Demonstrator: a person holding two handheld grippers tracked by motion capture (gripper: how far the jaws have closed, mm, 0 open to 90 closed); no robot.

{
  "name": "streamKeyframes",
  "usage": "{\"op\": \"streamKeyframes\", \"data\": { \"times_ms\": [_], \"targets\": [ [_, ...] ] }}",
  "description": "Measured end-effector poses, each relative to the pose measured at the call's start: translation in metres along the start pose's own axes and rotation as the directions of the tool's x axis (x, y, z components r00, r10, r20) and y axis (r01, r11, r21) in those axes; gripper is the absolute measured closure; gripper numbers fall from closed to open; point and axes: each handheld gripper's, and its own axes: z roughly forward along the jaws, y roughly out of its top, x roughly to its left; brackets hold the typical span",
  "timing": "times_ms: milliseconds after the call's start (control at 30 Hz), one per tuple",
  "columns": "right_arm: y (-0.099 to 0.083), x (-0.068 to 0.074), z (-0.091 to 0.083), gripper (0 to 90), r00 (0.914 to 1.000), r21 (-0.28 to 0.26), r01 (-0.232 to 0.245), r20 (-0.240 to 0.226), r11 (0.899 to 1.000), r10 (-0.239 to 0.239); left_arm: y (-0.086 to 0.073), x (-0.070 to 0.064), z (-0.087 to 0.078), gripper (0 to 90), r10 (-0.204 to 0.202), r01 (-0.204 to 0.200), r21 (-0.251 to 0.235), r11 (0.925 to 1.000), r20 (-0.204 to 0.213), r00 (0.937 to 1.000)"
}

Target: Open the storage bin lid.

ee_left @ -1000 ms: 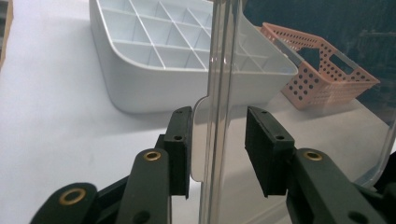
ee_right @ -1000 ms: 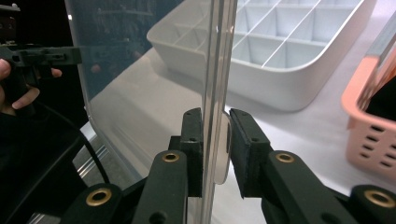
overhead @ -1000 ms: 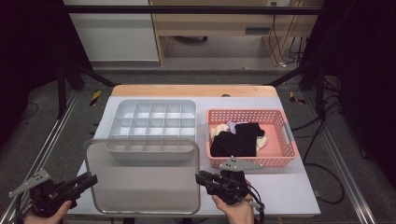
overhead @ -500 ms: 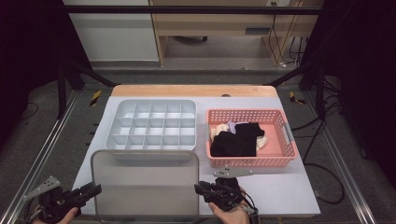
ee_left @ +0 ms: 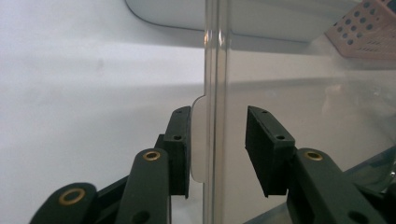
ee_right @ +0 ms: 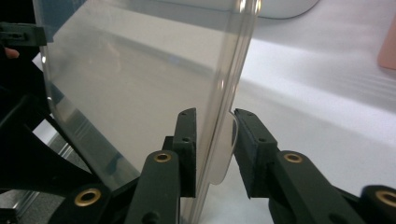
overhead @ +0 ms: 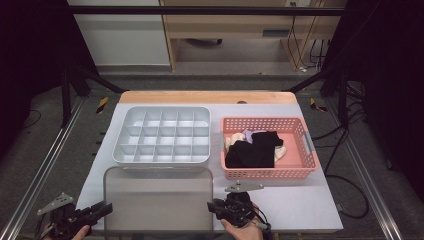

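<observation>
Table [overhead: 300, 200] first: white top, mid-frame in the high view, w/ everything on it.

The clear lid [overhead: 159, 199] sits lower centre of that view, between your two grippers, lifted off the surface by its side edges — presumably so it stays level on its way to or from the tray behind it. In the left gripper view its edge [ee_left: 214, 93] runs straight up the middle of the frame; in the right gripper view the pane [ee_right: 140, 84] fills the upper left.

Divided tray [overhead: 162, 135], centre-left, grey-white, many small compartments — all look empty, uncovered.

Pink basket [overhead: 300, 167], centre-right, just beside the tray: holds a heap of dark cloth [overhead: 252, 150] w/ pale pieces under it; can't tell what the items are.

Your right gripper [overhead: 216, 208], bottom centre: jaws narrow, pinching the lid's edge at its small tab [ee_right: 224, 154].

Your left gripper [overhead: 100, 209], bottom left: jaws straddle the lid's edge, one pad against it, the other standing off w/ a visible gap — not clamped.
</observation>
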Motion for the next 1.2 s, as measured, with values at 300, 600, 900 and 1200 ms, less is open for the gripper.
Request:
{"op": "streamKeyframes", "data": {
  "times_ms": [300, 600, 900, 1200],
  "targets": [
    [-0.003, -0.004, 0.013, 64.4, 0.9999, 0.028, 0.001, 0.017, 1.0, -0.002, -0.004, 0.001, 0.011, 55.5, 0.016, -0.014, 0.042, 0.999, -0.038, 0.9992],
    [-0.004, -0.003, 0.022, 59.0, 0.9994, 0.045, 0.0, 0.036, 0.999, -0.001, -0.005, 0.0, 0.017, 50.7, 0.034, -0.029, 0.076, 0.9967, -0.068, 0.9971],
    [-0.005, -0.006, 0.028, 54.7, 0.9994, 0.06, -0.008, 0.035, 0.998, 0.006, -0.004, -0.001, 0.022, 46.5, 0.043, -0.034, 0.105, 0.9939, -0.083, 0.9956],
    [-0.005, -0.004, 0.03, 52.0, 0.9987, 0.067, 0.011, 0.048, 0.998, -0.015, -0.003, -0.003, 0.023, 44.1, 0.06, -0.049, 0.104, 0.9933, -0.098, 0.9934]
  ]
}}
